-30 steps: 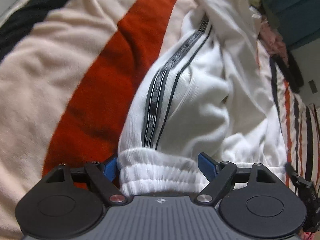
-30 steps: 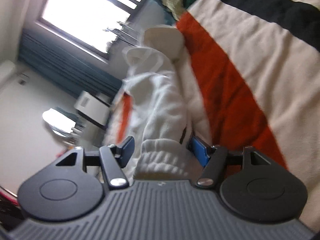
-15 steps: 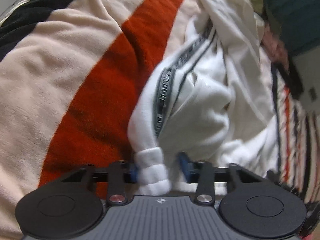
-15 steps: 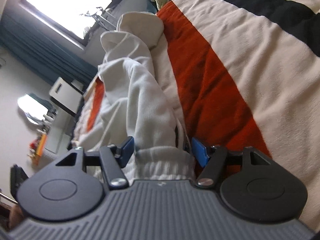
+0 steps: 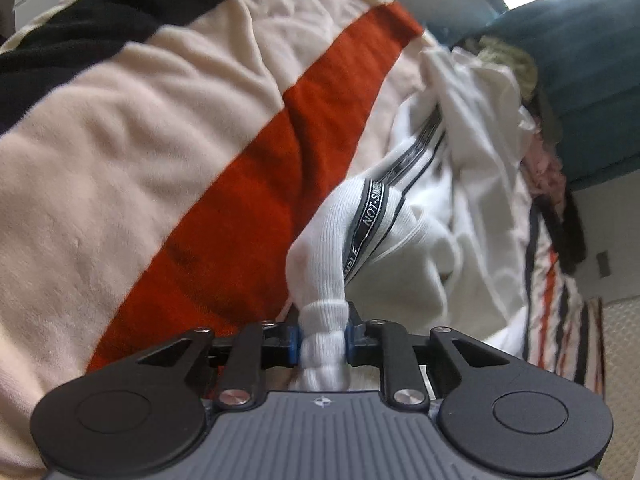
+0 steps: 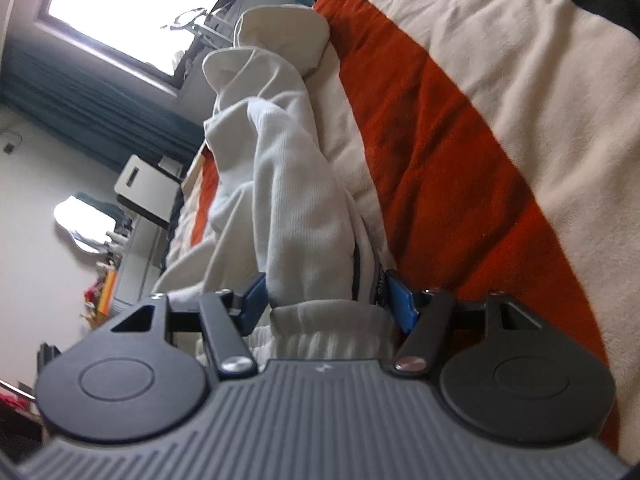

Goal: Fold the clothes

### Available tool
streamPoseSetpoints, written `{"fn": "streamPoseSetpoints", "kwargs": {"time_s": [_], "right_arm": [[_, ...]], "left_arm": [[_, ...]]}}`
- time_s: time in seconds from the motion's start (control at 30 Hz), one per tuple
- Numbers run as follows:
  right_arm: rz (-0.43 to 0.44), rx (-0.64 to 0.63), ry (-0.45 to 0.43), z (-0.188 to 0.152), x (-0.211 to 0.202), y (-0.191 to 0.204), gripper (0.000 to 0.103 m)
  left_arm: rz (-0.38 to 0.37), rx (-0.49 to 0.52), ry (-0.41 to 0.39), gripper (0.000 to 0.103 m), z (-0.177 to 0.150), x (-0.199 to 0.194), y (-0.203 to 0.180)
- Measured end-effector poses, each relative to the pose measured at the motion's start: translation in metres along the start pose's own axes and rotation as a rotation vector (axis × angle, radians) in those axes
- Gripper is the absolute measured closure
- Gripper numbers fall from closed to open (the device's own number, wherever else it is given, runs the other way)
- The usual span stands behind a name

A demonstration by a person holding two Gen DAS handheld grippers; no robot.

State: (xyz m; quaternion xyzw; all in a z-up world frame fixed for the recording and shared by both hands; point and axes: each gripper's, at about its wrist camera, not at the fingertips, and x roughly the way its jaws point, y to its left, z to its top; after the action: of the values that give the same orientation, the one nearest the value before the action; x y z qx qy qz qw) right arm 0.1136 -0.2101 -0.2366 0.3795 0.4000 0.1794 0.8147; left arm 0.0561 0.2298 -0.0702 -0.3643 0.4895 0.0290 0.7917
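Observation:
White trousers (image 5: 424,236) with a black lettered side stripe lie crumpled on a striped blanket (image 5: 140,152). My left gripper (image 5: 322,338) is shut on a bunched ribbed cuff (image 5: 322,328), which is pinched narrow between the blue pads and lifted off the blanket. In the right wrist view the other trouser leg (image 6: 296,200) runs away from me. My right gripper (image 6: 328,300) is open, with the wide ribbed cuff (image 6: 332,330) lying between its spread blue pads (image 6: 402,300).
The blanket (image 6: 460,120) has cream, red and black stripes. Other clothes (image 5: 552,184) are piled along the bed's far side by a teal curtain (image 5: 580,52). A window (image 6: 132,12), a white appliance (image 6: 140,188) and a cluttered shelf (image 6: 100,284) stand beyond the bed.
My left gripper has closed on the cuff, bunching it tight, and has risen with it. My right gripper stays open around the other cuff while its view has tilted.

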Motion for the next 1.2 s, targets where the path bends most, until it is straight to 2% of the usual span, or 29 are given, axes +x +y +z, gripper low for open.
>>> {"fn": "streamPoseSetpoints", "kwargs": {"time_s": [0.03, 0.1, 0.17, 0.23, 0.3, 0.33, 0.4, 0.47, 0.53, 0.6, 0.73, 0.87, 1.03, 1.13, 1.2], "right_arm": [[-0.005, -0.012, -0.003, -0.001, 0.000, 0.001, 0.044], [-0.016, -0.035, -0.009, -0.002, 0.000, 0.003, 0.051], [-0.032, -0.049, -0.022, -0.004, -0.002, 0.002, 0.065], [-0.046, -0.049, -0.049, -0.008, -0.006, 0.004, 0.071], [-0.060, -0.050, -0.076, -0.011, -0.011, 0.005, 0.075], [-0.067, -0.050, -0.089, -0.013, -0.013, 0.006, 0.076], [-0.079, -0.047, -0.115, -0.017, -0.018, 0.007, 0.078], [-0.062, 0.004, -0.131, -0.023, -0.023, 0.009, 0.079], [-0.049, 0.070, -0.141, -0.031, -0.027, 0.012, 0.080], [-0.028, 0.128, -0.151, -0.046, -0.030, 0.022, 0.080], [0.056, 0.132, -0.106, -0.079, -0.003, 0.072, 0.081], [0.161, 0.117, -0.030, -0.105, 0.039, 0.131, 0.081], [0.279, 0.093, 0.094, -0.125, 0.111, 0.210, 0.080], [0.322, 0.096, 0.176, -0.132, 0.160, 0.242, 0.079], [0.298, 0.086, 0.221, -0.136, 0.186, 0.251, 0.078]], "left_arm": [[0.023, 0.015, 0.018, 0.063, -0.001, 0.004, -0.002], [0.062, 0.028, 0.041, 0.057, -0.002, 0.012, -0.004], [0.067, 0.037, 0.054, 0.049, -0.003, 0.015, -0.004], [0.063, 0.046, 0.066, 0.044, -0.004, 0.017, -0.004], [0.061, 0.053, 0.062, 0.044, -0.006, 0.016, -0.005], [0.060, 0.056, 0.058, 0.047, -0.006, 0.015, -0.005], [0.058, 0.062, 0.038, 0.060, -0.007, 0.013, -0.006], [0.043, 0.068, 0.012, 0.081, -0.005, 0.009, -0.005], [0.038, 0.110, -0.031, 0.083, 0.001, 0.003, -0.009], [0.060, 0.210, -0.126, 0.084, 0.011, -0.005, -0.020], [0.081, 0.267, -0.274, 0.085, 0.055, -0.036, -0.028], [0.097, 0.227, -0.391, 0.086, 0.121, -0.079, -0.030], [0.202, 0.215, -0.525, 0.086, 0.197, -0.125, -0.026], [0.305, 0.215, -0.550, 0.085, 0.231, -0.119, -0.010], [0.360, 0.203, -0.536, 0.085, 0.250, -0.104, 0.007]]}}
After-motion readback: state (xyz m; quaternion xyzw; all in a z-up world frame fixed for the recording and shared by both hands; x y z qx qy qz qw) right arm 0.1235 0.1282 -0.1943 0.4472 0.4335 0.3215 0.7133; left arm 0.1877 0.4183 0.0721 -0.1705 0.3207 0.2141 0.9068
